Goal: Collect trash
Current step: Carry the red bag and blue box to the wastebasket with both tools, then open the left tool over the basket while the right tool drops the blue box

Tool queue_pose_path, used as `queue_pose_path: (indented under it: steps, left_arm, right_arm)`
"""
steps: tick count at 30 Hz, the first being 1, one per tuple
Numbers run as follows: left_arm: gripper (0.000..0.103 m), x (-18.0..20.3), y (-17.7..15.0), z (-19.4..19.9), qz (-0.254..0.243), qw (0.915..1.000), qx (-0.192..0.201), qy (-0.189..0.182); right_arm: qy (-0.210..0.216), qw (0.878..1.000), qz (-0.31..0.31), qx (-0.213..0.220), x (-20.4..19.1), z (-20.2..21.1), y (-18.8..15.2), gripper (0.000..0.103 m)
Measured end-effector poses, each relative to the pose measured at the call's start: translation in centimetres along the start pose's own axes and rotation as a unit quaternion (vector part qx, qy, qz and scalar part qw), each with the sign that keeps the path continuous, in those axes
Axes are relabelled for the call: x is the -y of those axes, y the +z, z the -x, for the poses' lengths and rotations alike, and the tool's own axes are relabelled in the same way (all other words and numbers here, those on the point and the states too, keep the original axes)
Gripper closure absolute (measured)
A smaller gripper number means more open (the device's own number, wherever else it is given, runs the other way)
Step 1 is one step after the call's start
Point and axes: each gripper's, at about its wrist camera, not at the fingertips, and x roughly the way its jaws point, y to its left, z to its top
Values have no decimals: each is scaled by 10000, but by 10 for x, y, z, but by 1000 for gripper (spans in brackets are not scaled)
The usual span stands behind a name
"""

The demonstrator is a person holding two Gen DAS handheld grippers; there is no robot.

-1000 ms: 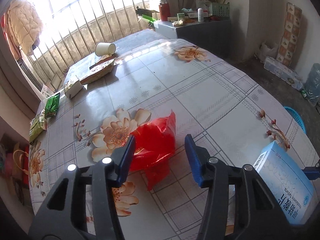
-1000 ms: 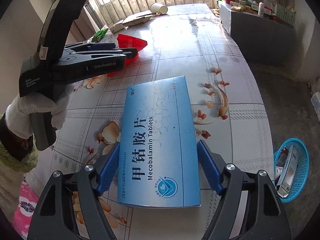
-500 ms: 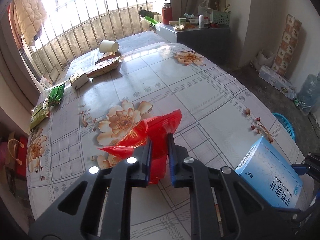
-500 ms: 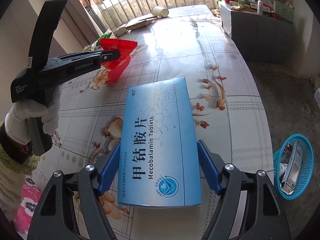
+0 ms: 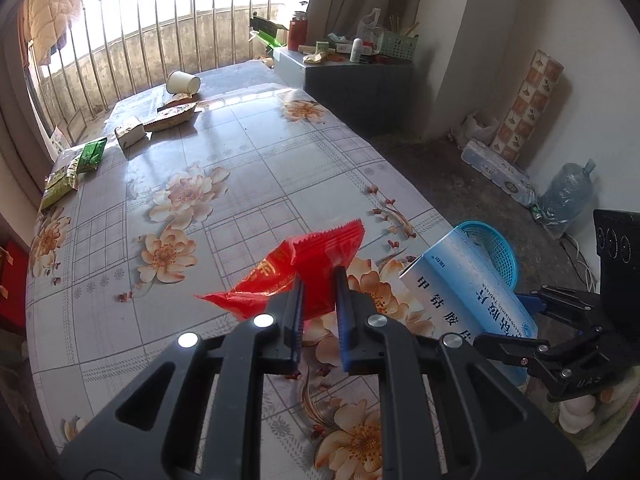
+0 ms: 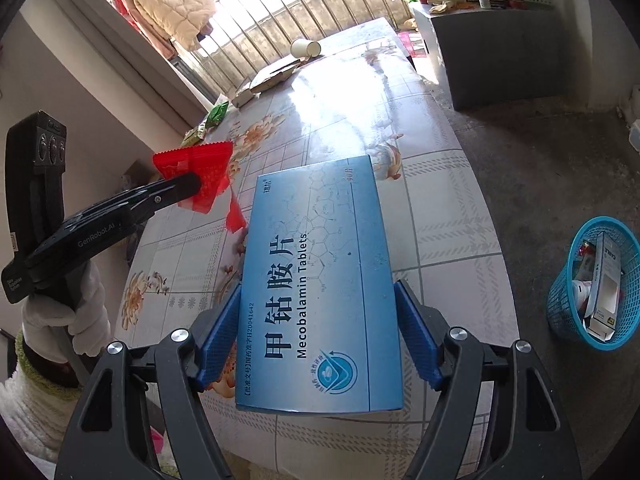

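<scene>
Wrapper and box both lifted off the table.
My left gripper (image 5: 319,280) just clamped the red wrapper (image 5: 304,272); my right gripper (image 6: 316,328) grips the blue box (image 6: 320,280), apparently basket-bound (image 6: 592,288).

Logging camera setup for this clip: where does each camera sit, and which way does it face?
Left wrist: on the left gripper, facing down across the table; it grips the red wrapper.
Right wrist: on the right gripper, facing down the table; it holds the blue box; gloved left hand shows.
Shared: wrapper, box, blue basket, paper cup.
</scene>
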Motion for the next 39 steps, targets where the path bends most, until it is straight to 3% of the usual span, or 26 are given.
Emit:
queue_pose_path:
  steps: [7,13,17,20,25,32,35,37,39]
  left_arm:
    - [91,90,22,6,-486,9966,95,-657]
    - [91,189,44,-19,-966,9867,-88,-1307]
    - [90,250,55,-65,-1012,9782,-609,-1707]
    - [90,283,62,-122,-720,9684,-1363,-1960]
    - [89,315,59,-234,-112,9512,-2460,-1862]
    - [89,342,46,-353,222,9396,-3122,-1381]
    - [78,352,42,-380,280,9389,-3180,-1284]
    - [61,355,42,-392,381,9416,-3106,-1247]
    - [53,357,42,-398,374,9432,-3067,-1222]
  right_arm:
    - [37,9948,-755,681,59,74,-24,31]
    - [-431,9789,-1476,1344,131,139,-47,31]
    - [-628,9598,-2247,1562,196,160,-65,31]
    - [-756,9438,-2786,1610,240,160,-78,31]
    - [-736,9223,-3452,1574,294,151,-105,31]
    - [-797,9086,-3854,1395,337,137,-124,31]
    - [-830,9044,-3959,1359,351,134,-128,31]
    - [-853,9026,-4003,1333,358,131,-130,31]
    - [-875,9010,-4046,1296,364,129,-132,31]
